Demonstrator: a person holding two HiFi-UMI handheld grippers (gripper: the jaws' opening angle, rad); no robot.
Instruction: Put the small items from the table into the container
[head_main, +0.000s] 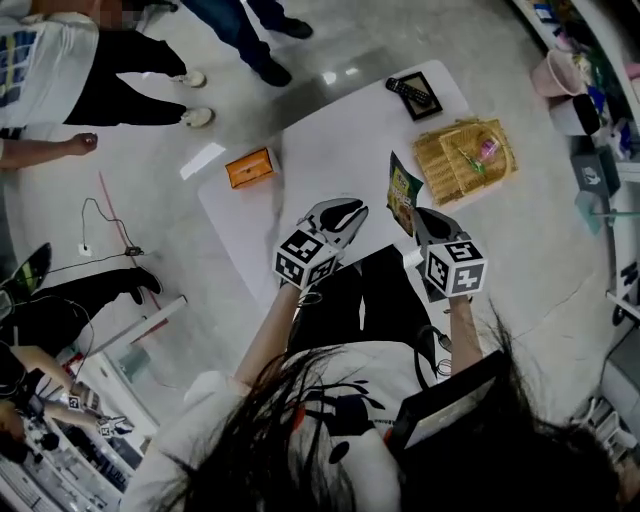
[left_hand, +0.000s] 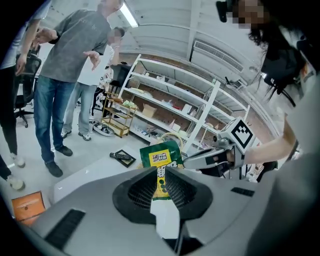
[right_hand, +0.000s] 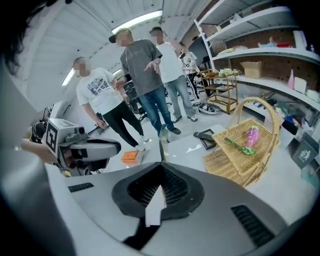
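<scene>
A green snack packet (head_main: 403, 193) hangs above the white table (head_main: 320, 150). My right gripper (head_main: 418, 216) is shut on its edge. In the right gripper view the packet (right_hand: 162, 142) shows edge-on, rising from the closed tips (right_hand: 161, 167). My left gripper (head_main: 358, 210) hovers a little left of the packet, apart from it and holding nothing. Its jaws (left_hand: 160, 170) stand a narrow gap apart, and through it I see the packet's face (left_hand: 160, 155) and the right gripper (left_hand: 187, 161). The wicker basket (head_main: 440, 172) stands at the table's right end, with a pink and green item (head_main: 488, 148) inside.
An orange box (head_main: 250, 167) lies at the table's left edge. A remote on a black tray (head_main: 412, 93) sits at the far end. Several people stand on the floor beyond the table's left side (right_hand: 145, 65). Shelving runs along the right (right_hand: 260, 55).
</scene>
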